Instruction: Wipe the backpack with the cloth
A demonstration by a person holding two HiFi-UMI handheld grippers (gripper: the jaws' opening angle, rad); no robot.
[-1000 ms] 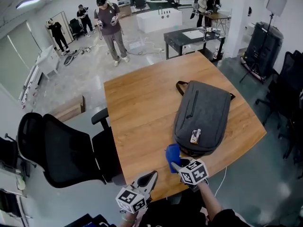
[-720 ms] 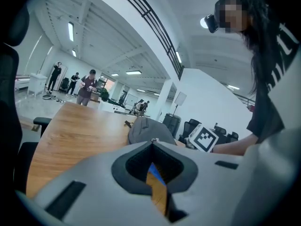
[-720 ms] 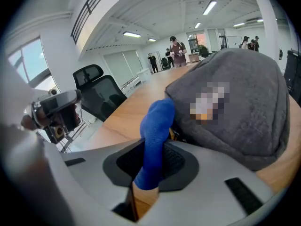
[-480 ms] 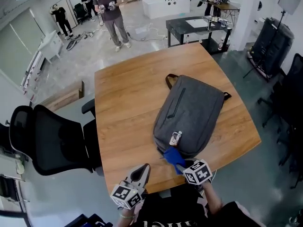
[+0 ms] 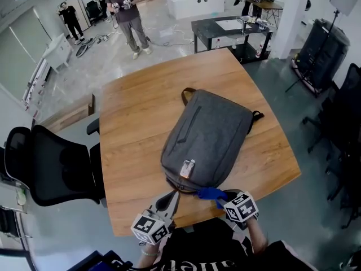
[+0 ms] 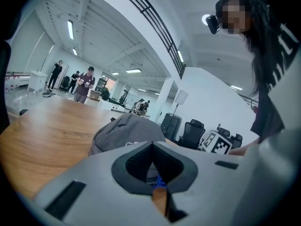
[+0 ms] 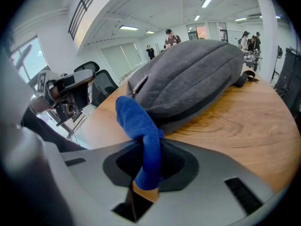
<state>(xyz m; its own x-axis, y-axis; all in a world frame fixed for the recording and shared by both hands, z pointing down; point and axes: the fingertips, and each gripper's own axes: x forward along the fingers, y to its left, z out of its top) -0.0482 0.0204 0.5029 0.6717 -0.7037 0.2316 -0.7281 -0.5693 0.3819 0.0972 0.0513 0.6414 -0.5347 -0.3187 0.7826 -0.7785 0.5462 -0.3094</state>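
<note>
A grey backpack (image 5: 211, 134) lies flat on the wooden table (image 5: 132, 123), with a small white tag (image 5: 186, 167) near its close end. My right gripper (image 5: 221, 197) is shut on a blue cloth (image 5: 210, 193), which touches the backpack's near edge. In the right gripper view the cloth (image 7: 141, 126) stands up out of the jaws of the right gripper (image 7: 149, 150), right in front of the backpack (image 7: 193, 74). My left gripper (image 5: 171, 197) hovers at the table's near edge, left of the cloth. Its jaws (image 6: 151, 147) are shut with nothing held.
A black office chair (image 5: 48, 165) stands left of the table. Dark chairs and equipment (image 5: 338, 95) line the right side. A black side table (image 5: 225, 30) and several people (image 5: 125, 10) stand farther back on the open floor.
My right gripper has carried the cloth rightwards, from beside the backpack's near left corner to its near edge. The head view has shifted, and the left gripper has held its place.
</note>
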